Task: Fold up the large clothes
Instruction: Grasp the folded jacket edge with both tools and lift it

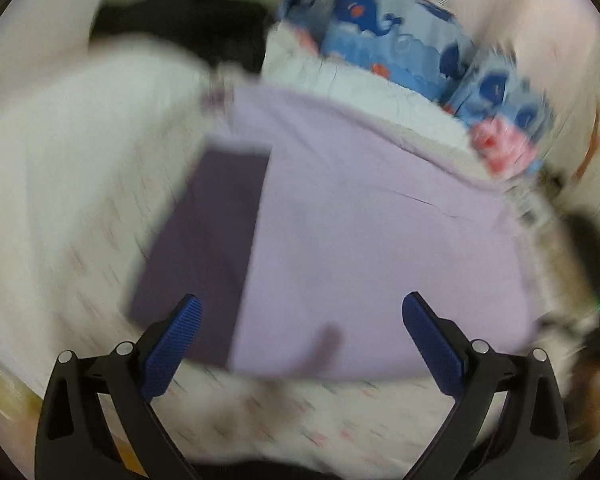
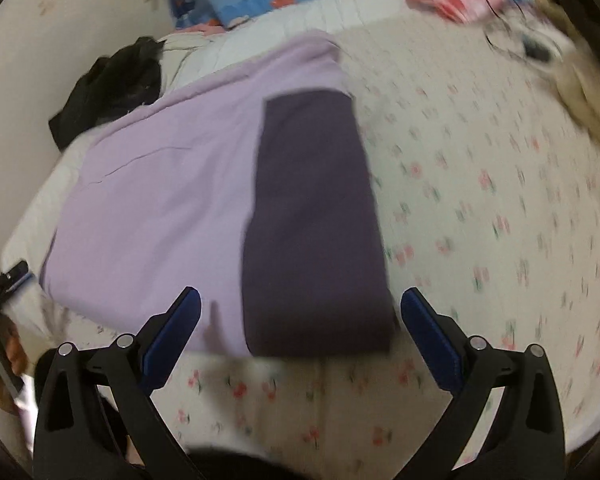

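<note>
Garment [image 2: 156, 200]: lilac, dark purple panel [image 2: 316, 232], folded flat on floral bed [image 2: 480, 200]; long axis runs away from cameras.
Left gripper [image 1: 302, 336]: fingers spread, empty, above near edge.
Right gripper [image 2: 300, 334]: same.

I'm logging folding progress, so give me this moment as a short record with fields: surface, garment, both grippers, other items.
surface: floral bedsheet
garment: lilac garment lying flat, with a dark purple panel along one side
left gripper: open, empty, above the garment's near edge
right gripper: open, empty, at the dark panel's near end
other items: black clothing, whale-print fabric, both beyond the garment
image quality: motion-blurred
</note>
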`<state>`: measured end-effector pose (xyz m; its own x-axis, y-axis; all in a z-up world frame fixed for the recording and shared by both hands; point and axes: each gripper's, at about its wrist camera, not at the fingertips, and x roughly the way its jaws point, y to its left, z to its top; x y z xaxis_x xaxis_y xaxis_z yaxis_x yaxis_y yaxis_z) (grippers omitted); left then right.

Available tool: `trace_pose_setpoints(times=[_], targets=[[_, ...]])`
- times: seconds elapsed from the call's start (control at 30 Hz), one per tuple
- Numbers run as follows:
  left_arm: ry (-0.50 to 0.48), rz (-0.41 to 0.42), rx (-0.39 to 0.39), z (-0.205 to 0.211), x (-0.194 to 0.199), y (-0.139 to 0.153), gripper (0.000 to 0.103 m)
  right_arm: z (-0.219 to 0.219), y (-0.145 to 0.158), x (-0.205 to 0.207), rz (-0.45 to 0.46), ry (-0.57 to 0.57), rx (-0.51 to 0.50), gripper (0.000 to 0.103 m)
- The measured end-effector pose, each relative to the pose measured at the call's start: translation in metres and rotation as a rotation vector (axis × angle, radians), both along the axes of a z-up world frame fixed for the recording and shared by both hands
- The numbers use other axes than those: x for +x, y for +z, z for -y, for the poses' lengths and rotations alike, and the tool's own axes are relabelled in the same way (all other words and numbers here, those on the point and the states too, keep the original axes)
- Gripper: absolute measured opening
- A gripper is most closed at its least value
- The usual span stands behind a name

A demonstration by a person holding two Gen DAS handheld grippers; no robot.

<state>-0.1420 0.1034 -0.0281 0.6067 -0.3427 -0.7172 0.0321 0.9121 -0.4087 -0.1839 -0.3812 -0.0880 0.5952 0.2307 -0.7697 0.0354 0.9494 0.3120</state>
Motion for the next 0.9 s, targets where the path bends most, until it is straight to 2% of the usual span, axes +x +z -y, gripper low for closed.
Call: trace_pose_setpoints(times=[0.07,0.1,0.17,0.2,0.27,0.37,0.4,0.47,0.57,0.63,0.67,0.73,0.77,0.83,0.9], targets=[[0.065,-0.093,-0.243,-0.034,0.0,-0.019,0.097,0.006,-0.006,-0.006,-0.025,-0.011,0.026,0.097],[0.1,-0.123,-0.321,-0.049,-0.002,-0.027,0.097,0.01,-0.01,-0.01,-0.049,-0.02,0.063,0.097],[0.142,-0.132,-0.362,-0.068,-0.008,-0.033,0.097,0.009,-0.01,-0.017,-0.054,-0.046,0.038,0.097],[0.144,-0.129,-0.361,-0.072,-0.011,-0.033,0.097,0.003,-0.002,-0.024,-0.007,-0.055,-0.037,0.097],[0.121,-0.142,-0.404,-0.077,-0.014,-0.035,0.097,-0.011,0.007,-0.032,0.047,0.005,-0.042,0.097],[0.081,-0.175,-0.47,-0.071,-0.011,-0.041,0.097,-0.029,0.003,-0.027,-0.038,0.053,-0.038,0.097],[0.074,-0.174,-0.491,-0.068,-0.01,-0.042,0.097,-0.029,-0.001,-0.026,-0.063,0.062,0.009,0.097],[0.067,-0.186,-0.51,-0.059,-0.006,-0.047,0.097,-0.023,-0.012,-0.021,-0.11,0.053,0.164,0.097],[0.075,-0.267,-0.483,-0.041,0.011,-0.066,0.097,-0.015,-0.025,-0.014,-0.169,0.027,0.266,0.097],[0.072,-0.291,-0.504,-0.035,0.018,-0.074,0.096,-0.008,-0.026,-0.004,-0.163,0.026,0.354,0.097],[0.079,-0.281,-0.506,-0.032,0.023,-0.069,0.095,-0.004,-0.023,0.0,-0.149,0.019,0.388,0.097],[0.092,-0.173,-0.539,-0.028,0.019,-0.04,0.095,0.005,-0.005,0.01,-0.095,-0.011,0.487,0.097],[0.08,-0.13,-0.542,-0.025,0.016,-0.029,0.095,0.009,0.007,0.01,-0.032,-0.003,0.54,0.097],[0.059,-0.063,-0.502,-0.019,0.014,-0.012,0.096,0.016,0.017,0.01,0.016,0.009,0.587,0.097],[0.049,-0.149,-0.457,-0.012,0.024,-0.027,0.096,0.017,0.005,0.013,-0.063,-0.003,0.552,0.097]])
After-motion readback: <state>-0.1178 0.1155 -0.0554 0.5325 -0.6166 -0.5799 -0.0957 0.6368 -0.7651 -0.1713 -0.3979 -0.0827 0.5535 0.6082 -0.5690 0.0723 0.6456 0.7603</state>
